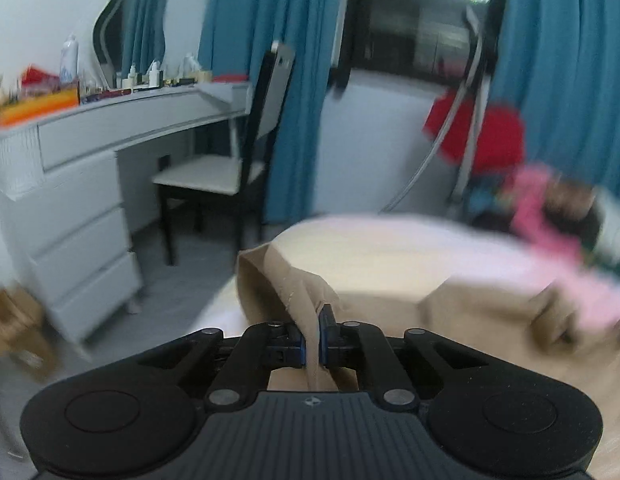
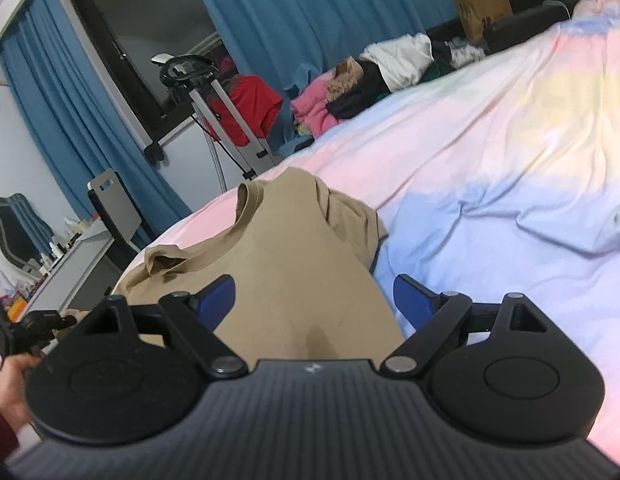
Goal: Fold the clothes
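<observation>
A tan T-shirt lies rumpled on the pastel bedspread near the bed's corner, collar toward the far edge. In the left wrist view my left gripper is shut on a raised fold of the tan T-shirt, cloth pinched between its blue pads. My right gripper hangs open above the shirt's near part, blue fingers spread to either side, nothing between the pads. At the lower left of the right wrist view the left gripper shows with a person's hand on it.
A pile of clothes lies at the bed's far side by blue curtains. A garment steamer stand with a red garment is near the window. A grey dresser and a black chair stand left of the bed.
</observation>
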{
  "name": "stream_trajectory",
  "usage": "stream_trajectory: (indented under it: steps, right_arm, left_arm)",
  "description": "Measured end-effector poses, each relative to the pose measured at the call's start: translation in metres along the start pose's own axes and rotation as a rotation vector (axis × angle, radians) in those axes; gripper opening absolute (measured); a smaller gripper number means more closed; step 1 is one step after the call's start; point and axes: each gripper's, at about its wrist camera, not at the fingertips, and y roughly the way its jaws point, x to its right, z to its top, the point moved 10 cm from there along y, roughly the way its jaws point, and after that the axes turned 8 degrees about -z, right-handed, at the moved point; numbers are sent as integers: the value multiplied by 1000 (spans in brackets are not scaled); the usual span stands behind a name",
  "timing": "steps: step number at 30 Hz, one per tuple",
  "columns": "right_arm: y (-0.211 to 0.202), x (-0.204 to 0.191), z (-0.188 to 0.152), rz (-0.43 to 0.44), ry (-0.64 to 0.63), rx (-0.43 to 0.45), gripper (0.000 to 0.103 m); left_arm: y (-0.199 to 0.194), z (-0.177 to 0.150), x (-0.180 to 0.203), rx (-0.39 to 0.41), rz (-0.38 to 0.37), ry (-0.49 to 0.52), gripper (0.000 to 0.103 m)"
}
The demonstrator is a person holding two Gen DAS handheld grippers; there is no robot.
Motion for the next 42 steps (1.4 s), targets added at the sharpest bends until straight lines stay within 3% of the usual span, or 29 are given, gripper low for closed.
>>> stream_trajectory:
  steps: [1, 3, 5, 6, 8, 10, 13, 16, 19, 22, 27, 30, 34, 42]
  right_arm:
    - [-1, -1, 2, -6, -15, 13, 88]
    - [-3, -4, 4, -13, -44, 35, 88]
    - [-4, -7, 4, -13, -69, 45, 88]
    - [-4, -10, 2, -8, -82, 47, 88]
    - [-6, -16, -1, 5, -109, 52, 87]
    - [-9, -23, -3, 19, -145, 64, 87]
    - [-18, -33, -3, 39, -185, 98, 87]
    - [-28, -40, -3, 58, -211, 125, 87]
    - [-39, -43, -3, 74, -222, 142, 80]
    - [-50, -44, -3, 86, -227, 154, 74]
    - [-72, -43, -6, 98, -228, 155, 70]
    - [-84, -40, -15, 91, -225, 132, 69]
    - [-95, -36, -27, 85, -227, 102, 69]
    - [-88, -27, -34, 33, -243, 76, 65]
  left_arm:
    - [5, -6, -2, -35, 25, 22, 8]
    - [2, -12, -1, -24, 18, 10, 15]
    - [-1, -18, -1, -13, 11, -2, 29]
    - [-6, -20, 0, -3, 18, -5, 44]
    - [-21, -18, 1, 9, -6, 10, 51]
    - [-37, -16, 3, 21, -30, 20, 67]
    - [-91, -14, 20, 84, -66, 51, 80]
    - [-150, -23, 51, 123, -94, 117, 85]
    - [-209, -40, 87, 151, -140, 165, 90]
    - [-261, -64, 124, 174, -177, 191, 99]
    - [-324, -116, 166, 201, -260, 196, 103]
    - [-343, -144, 174, 215, -300, 229, 103]
    - [-343, -165, 169, 199, -328, 186, 103]
    - [-328, -168, 164, 204, -325, 172, 103]
